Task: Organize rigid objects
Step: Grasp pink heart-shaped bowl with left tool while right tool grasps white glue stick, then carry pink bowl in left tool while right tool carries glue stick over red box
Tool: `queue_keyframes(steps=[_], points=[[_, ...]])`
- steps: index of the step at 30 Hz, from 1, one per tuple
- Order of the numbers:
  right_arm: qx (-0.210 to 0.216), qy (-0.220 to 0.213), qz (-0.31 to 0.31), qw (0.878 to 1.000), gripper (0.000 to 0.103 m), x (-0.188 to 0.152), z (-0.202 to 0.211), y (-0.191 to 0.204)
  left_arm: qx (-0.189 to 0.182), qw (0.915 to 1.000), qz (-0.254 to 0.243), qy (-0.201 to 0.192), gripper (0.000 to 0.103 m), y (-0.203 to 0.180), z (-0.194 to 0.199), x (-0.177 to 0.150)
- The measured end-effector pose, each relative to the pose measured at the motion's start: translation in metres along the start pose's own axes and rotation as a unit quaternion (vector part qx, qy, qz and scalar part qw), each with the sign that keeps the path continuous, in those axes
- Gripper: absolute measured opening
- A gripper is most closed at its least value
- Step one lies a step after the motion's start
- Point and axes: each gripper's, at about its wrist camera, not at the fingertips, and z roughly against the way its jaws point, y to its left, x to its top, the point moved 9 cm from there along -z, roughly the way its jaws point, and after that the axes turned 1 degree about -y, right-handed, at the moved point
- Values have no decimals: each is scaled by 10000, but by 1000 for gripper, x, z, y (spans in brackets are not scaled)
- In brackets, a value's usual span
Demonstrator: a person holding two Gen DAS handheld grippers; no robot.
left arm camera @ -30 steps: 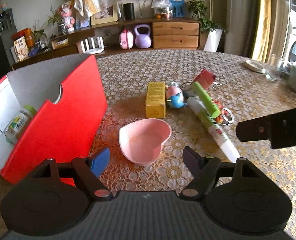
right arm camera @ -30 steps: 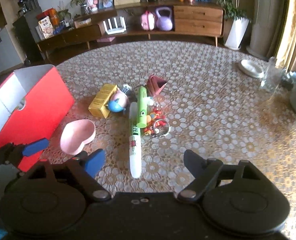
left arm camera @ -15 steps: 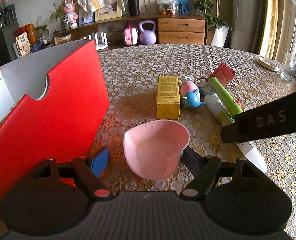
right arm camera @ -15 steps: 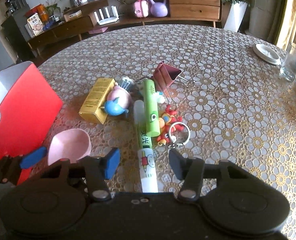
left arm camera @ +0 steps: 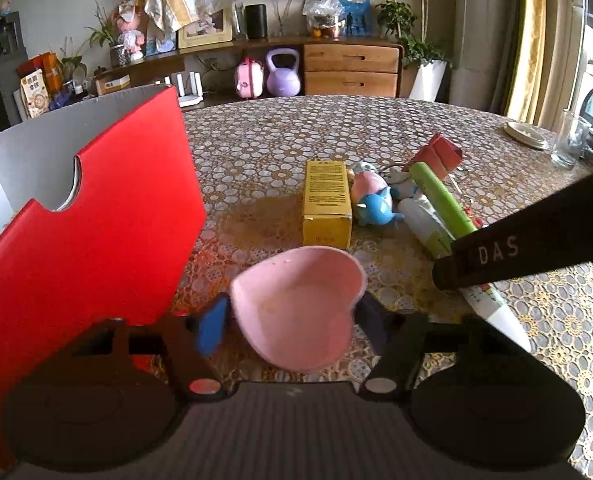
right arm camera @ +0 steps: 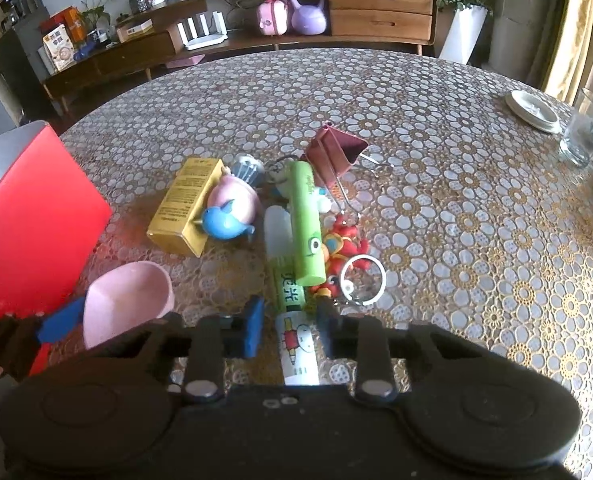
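Note:
A pink heart-shaped dish (left arm camera: 300, 308) sits between the pads of my left gripper (left arm camera: 292, 322). Its jaws are closing, and both pads touch the dish's rim. In the right wrist view the dish (right arm camera: 128, 300) looks tipped beside the left blue pad (right arm camera: 60, 320). My right gripper (right arm camera: 290, 330) is shut on the near end of a white printed tube (right arm camera: 296, 344) that lies on the table. One right finger (left arm camera: 496, 248) crosses the left wrist view. A green tube (right arm camera: 306, 220) rests beside the white one.
An open red box (left arm camera: 88, 240) stands on the left. A yellow carton (right arm camera: 184, 204), a pink and blue toy (right arm camera: 228, 212), a red binder clip (right arm camera: 336, 152) and a red keychain (right arm camera: 348, 248) crowd the middle. A glass (right arm camera: 584, 132) and saucer (right arm camera: 530, 110) stand far right.
My left gripper moved in around the pink dish and its jaws narrowed onto it. My right gripper came down over the white tube and shut on it.

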Motion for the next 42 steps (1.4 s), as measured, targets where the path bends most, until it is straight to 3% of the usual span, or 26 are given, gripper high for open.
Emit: queue_keyframes(steps=[9,23,42], points=[[273,-44,-98,9996,17,-15,20,3,49,10000,-35,26,64,2,10,-3],[554,-339,-397,9971,17,-51,89,-3,-279,9995,-161,35,64,-9,70,-9],[793,-1244,-77,9890,17,-20,180,42,-696,9968,-197,-329,64,16,158,42]])
